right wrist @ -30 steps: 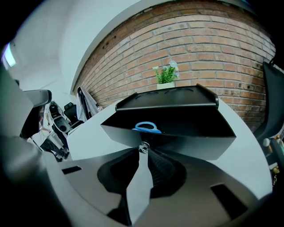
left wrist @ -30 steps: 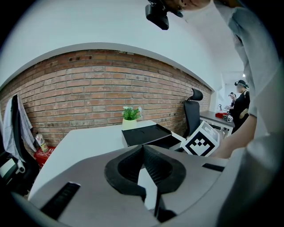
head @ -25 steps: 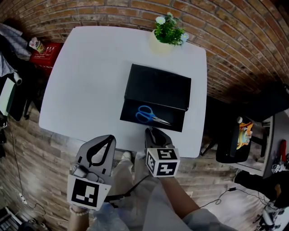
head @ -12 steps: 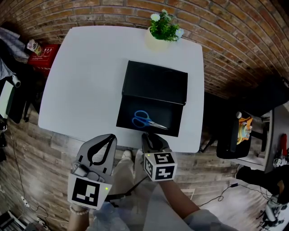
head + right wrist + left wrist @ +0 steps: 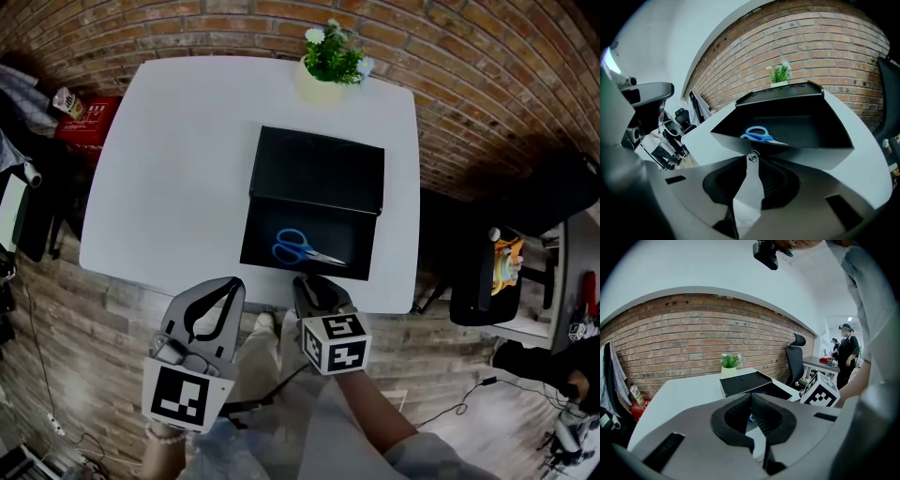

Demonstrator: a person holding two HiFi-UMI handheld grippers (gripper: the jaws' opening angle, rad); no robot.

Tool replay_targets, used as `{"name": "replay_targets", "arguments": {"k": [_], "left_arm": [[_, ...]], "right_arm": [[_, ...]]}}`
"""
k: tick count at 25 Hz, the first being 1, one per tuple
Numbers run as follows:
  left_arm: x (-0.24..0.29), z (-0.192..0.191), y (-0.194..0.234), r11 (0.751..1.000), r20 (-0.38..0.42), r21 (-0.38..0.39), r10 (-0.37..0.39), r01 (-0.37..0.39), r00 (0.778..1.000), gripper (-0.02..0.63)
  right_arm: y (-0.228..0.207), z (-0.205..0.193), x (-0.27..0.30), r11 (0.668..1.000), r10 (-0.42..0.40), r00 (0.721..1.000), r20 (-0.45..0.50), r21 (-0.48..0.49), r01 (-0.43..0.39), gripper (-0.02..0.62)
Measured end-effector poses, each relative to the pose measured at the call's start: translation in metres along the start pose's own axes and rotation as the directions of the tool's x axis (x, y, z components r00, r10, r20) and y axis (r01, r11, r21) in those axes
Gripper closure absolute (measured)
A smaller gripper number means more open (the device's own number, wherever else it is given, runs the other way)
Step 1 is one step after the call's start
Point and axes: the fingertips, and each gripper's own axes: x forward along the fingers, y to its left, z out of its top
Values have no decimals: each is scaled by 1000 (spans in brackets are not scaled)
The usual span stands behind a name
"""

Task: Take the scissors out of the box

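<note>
Blue-handled scissors (image 5: 302, 247) lie flat inside an open black box (image 5: 361, 255) on the white table (image 5: 178, 159); the box lid (image 5: 319, 169) lies folded back behind it. My right gripper (image 5: 315, 283) is at the table's front edge, just short of the box's front wall, jaws shut and empty. In the right gripper view the scissors (image 5: 757, 133) show just beyond the closed tips of the right gripper (image 5: 752, 155). My left gripper (image 5: 228, 284) is below the table edge, left of the box, shut on nothing. In the left gripper view, the left gripper (image 5: 751, 397) points toward the lid (image 5: 743, 383).
A potted plant (image 5: 330, 58) stands at the table's far edge behind the box. A black office chair (image 5: 487, 281) is right of the table and a red box (image 5: 86, 117) on the floor at its left. A person (image 5: 846, 352) stands far off.
The right gripper has drifted slightly along the table's front edge by the box. The left gripper, the box and the scissors have stayed put. Both grippers have stayed shut.
</note>
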Motion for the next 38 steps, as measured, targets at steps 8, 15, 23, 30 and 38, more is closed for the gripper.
{"name": "replay_targets", "arguments": {"k": [8, 15, 23, 30, 38], "left_arm": [[9, 7, -6, 999, 1, 35, -30, 30, 1000, 588], [31, 12, -15, 978, -38, 183, -99, 105, 994, 588], [65, 4, -28, 921, -144, 324, -178, 216, 973, 586], [98, -9, -38, 823, -257, 447, -256, 349, 932, 584], [127, -40, -50, 676, -438, 515, -321, 528, 839, 492]], "right_arm": [[1, -3, -26, 999, 10, 1000, 21, -46, -9, 512], [-3, 6, -56, 994, 12, 997, 79, -107, -3, 538], [-24, 31, -91, 994, -32, 985, 170, -98, 49, 540], [-44, 43, -116, 994, -79, 972, 221, -62, 95, 540], [-63, 49, -134, 990, -132, 960, 247, -4, 138, 540]]}}
